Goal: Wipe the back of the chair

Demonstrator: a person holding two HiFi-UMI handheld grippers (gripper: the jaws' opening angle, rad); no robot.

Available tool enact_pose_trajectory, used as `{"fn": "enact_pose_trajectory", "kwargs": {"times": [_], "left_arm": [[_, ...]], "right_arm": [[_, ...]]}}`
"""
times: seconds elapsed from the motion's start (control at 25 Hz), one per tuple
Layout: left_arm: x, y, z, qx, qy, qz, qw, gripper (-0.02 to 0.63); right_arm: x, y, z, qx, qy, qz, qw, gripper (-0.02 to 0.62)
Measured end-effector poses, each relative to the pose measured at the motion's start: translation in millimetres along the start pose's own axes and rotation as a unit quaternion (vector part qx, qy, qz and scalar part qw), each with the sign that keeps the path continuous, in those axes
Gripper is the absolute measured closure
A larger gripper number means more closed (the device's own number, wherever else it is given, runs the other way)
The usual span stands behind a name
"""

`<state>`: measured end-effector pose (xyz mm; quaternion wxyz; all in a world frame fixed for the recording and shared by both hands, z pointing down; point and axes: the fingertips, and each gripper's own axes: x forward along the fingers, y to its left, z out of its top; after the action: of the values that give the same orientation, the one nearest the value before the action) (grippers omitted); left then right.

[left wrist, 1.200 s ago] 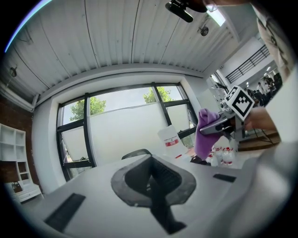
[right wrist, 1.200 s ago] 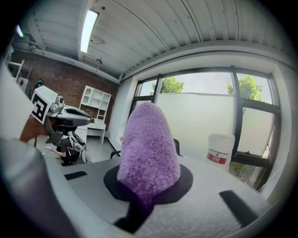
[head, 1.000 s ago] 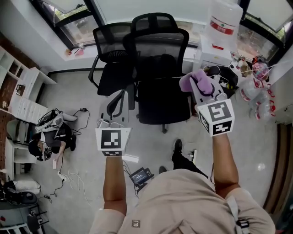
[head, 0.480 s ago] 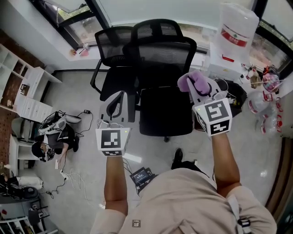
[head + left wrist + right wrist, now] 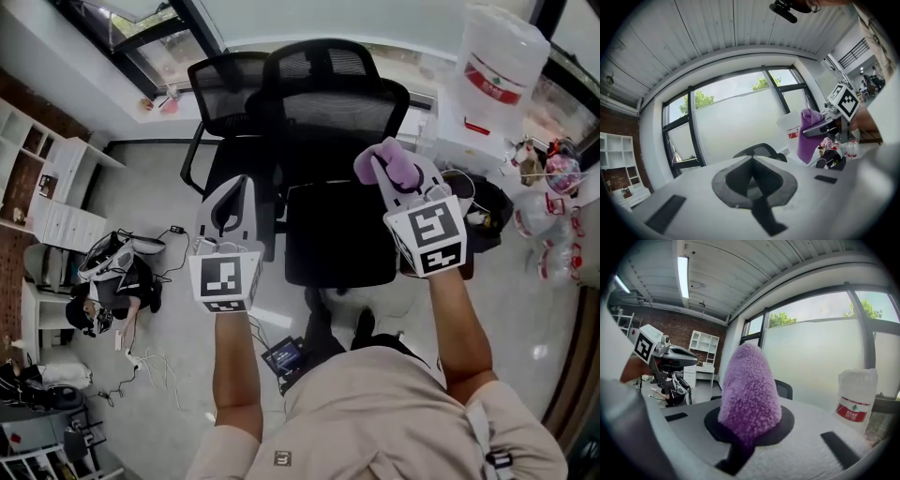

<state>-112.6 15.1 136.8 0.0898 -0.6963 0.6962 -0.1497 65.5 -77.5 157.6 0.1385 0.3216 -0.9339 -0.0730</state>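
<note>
Two tongs are up in front of me, one in each hand, over a black office chair [image 5: 333,112] that stands on the grey floor [image 5: 159,187] by the window.

My right tongs [image 5: 386,169] are clamped on a fluffy purple cloth [image 5: 750,390]. The cloth stands up out of the jaws in a rounded cone and fills the gap between them. From my head view it sits over the right side of the chair, just past the lower edge of the mesh back and above the seat. In the right gripper view the top of a dark chair back peeks out low behind the cloth, so the cloth looks apart from it, though I cannot tell for sure.

My left tongs [image 5: 234,187] have their jaws brought together with nothing between them. They hang at the chair's left side, near the armrest, and point up toward the window.

A second black mesh chair [image 5: 220,89] stands just behind and to the left of the first one. A large water jug [image 5: 497,56] with a red label stands to the right, near some bags. Off to my left a person [image 5: 108,281] sits on the floor close to white shelves [image 5: 47,187].
</note>
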Motion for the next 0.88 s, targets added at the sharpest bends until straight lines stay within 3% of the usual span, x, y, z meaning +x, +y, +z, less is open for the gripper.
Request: {"fn": "enact_pose_trajectory", "kwargs": {"times": [0.32,0.64,0.88], "left_arm": [[64,27,-27,-0.016,-0.018,-0.034,0.9991,0.600],[114,46,-58,-0.021,-0.006,-0.056,0.9982,0.600],[149,69,-103,-0.025,0.024,-0.053,0.9980,0.600]], "right_arm": [[55,-3,4,0.001,0.003,-0.028,1.000,0.578],[111,-16,-10,0.008,0.018,-0.044,0.999,0.578],[171,-23,-20,0.017,0.017,-0.046,0.999,0.577]]}}
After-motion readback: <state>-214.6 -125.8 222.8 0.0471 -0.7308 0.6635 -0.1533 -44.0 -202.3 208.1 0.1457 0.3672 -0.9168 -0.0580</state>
